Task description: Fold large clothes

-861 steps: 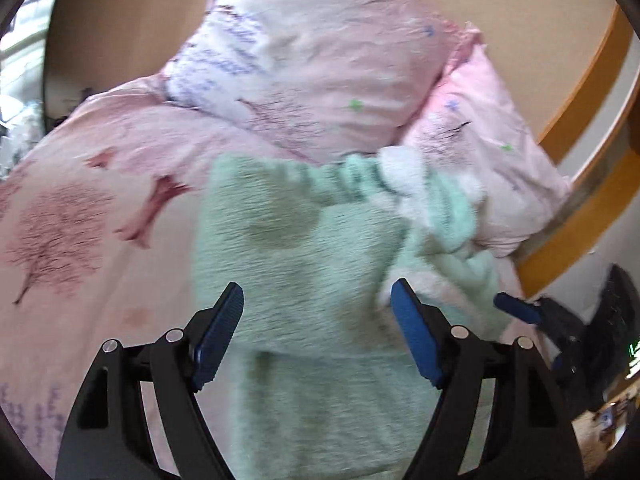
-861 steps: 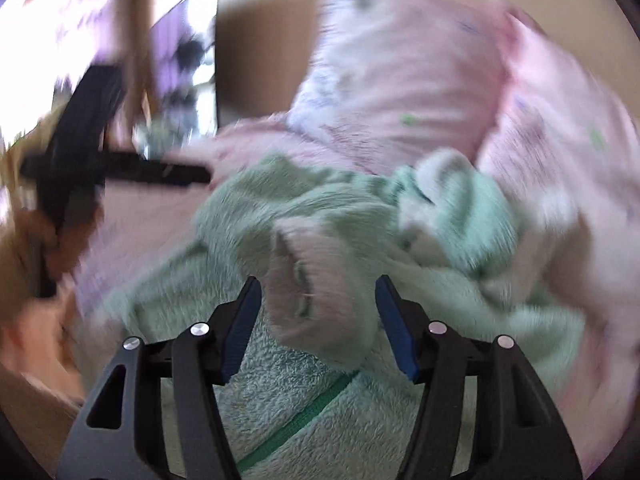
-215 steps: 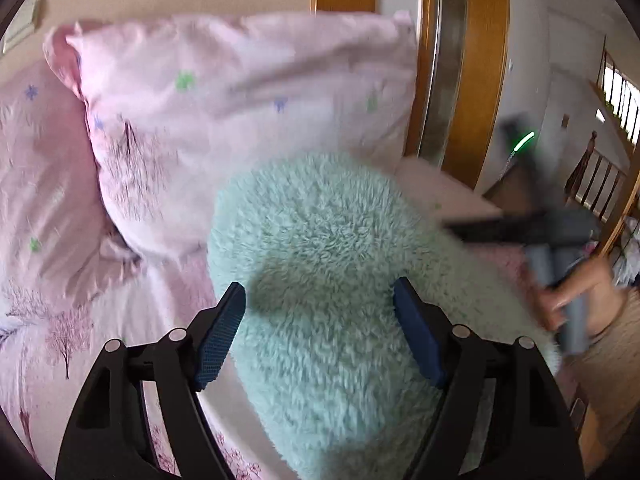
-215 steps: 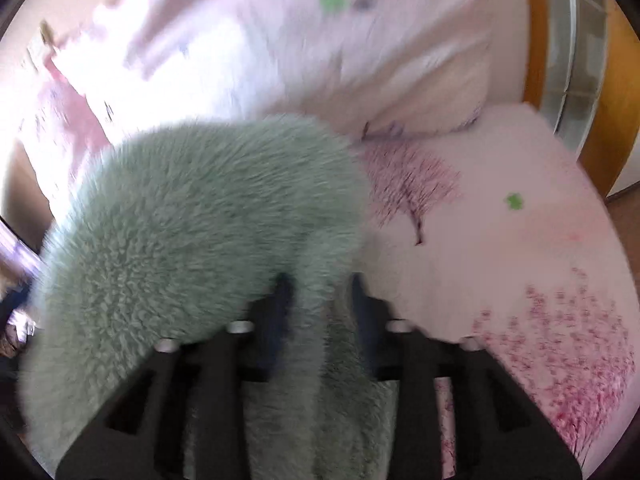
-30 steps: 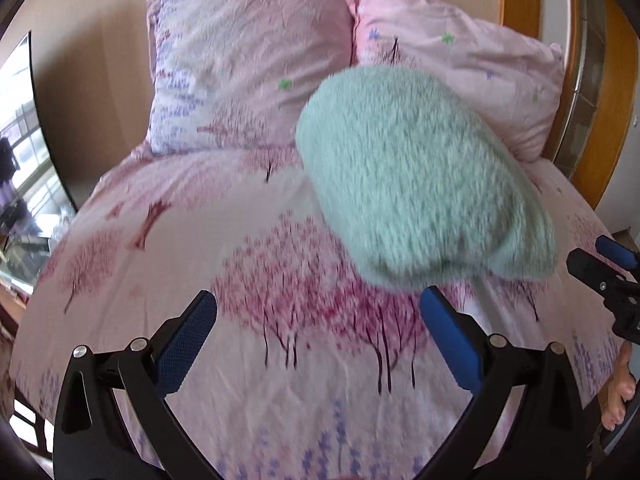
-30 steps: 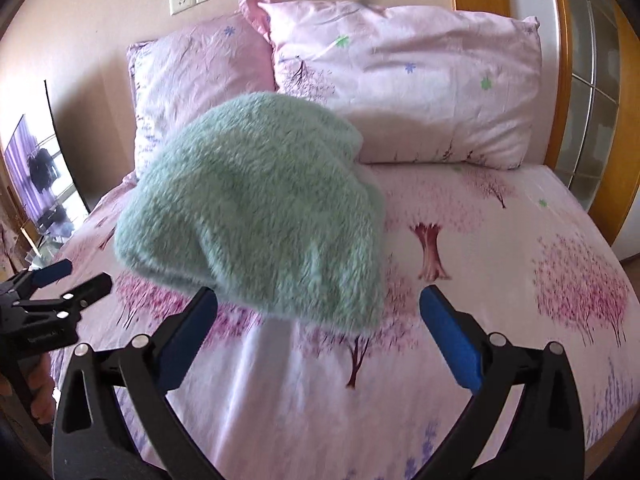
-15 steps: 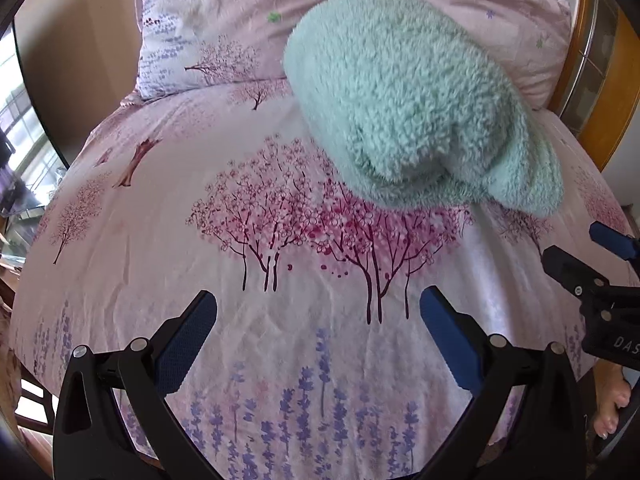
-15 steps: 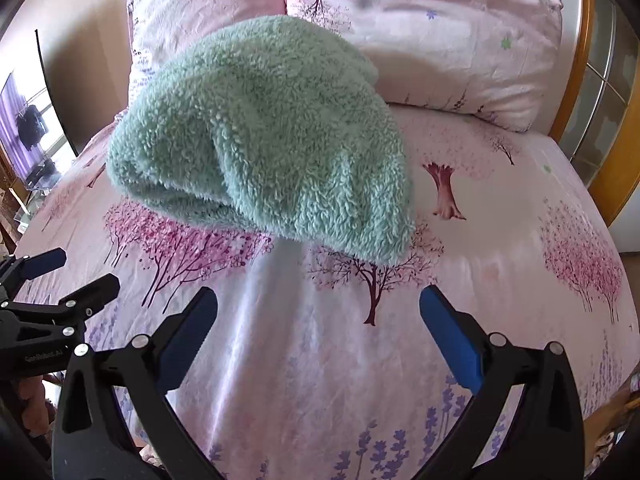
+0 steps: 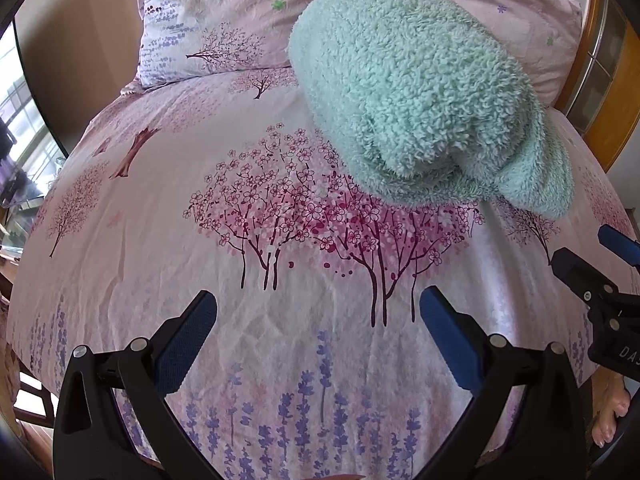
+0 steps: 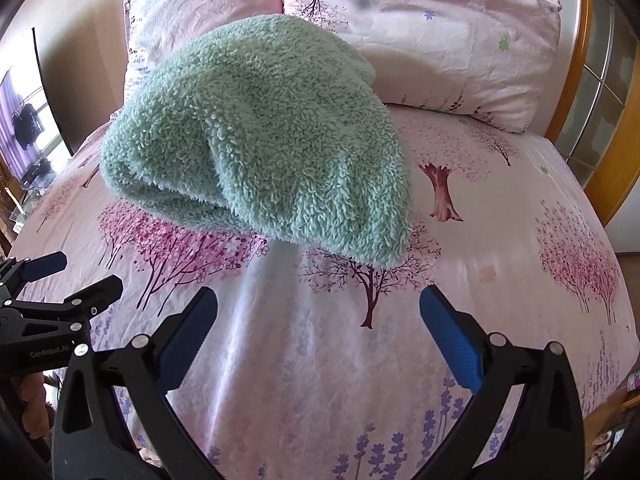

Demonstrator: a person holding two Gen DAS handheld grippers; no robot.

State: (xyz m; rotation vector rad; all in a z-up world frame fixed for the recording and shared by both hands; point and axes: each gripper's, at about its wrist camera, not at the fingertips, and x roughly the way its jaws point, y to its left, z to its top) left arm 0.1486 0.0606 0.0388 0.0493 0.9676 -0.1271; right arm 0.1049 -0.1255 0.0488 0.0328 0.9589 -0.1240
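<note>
A mint-green fleece garment (image 9: 416,96) lies folded into a thick bundle on the pink flowered bedspread (image 9: 280,240), just in front of the pillows. The right wrist view shows the same bundle (image 10: 264,136) with its folded edges facing me. My left gripper (image 9: 318,332) is open and empty, held above the bedspread well short of the bundle. My right gripper (image 10: 318,332) is also open and empty, back from the bundle. Each gripper shows at the edge of the other's view: the right one (image 9: 592,264) and the left one (image 10: 52,280).
Two pink patterned pillows (image 10: 420,32) lean against the beige wall at the head of the bed. A wooden frame with glass panes (image 10: 600,92) stands to the right. A window (image 9: 16,120) is at the left. A bare foot (image 9: 612,412) shows by the bed's edge.
Both grippers have drawn back from the folded bundle and tilted down over the last second, so more of the bedspread's front shows. The bundle lies still.
</note>
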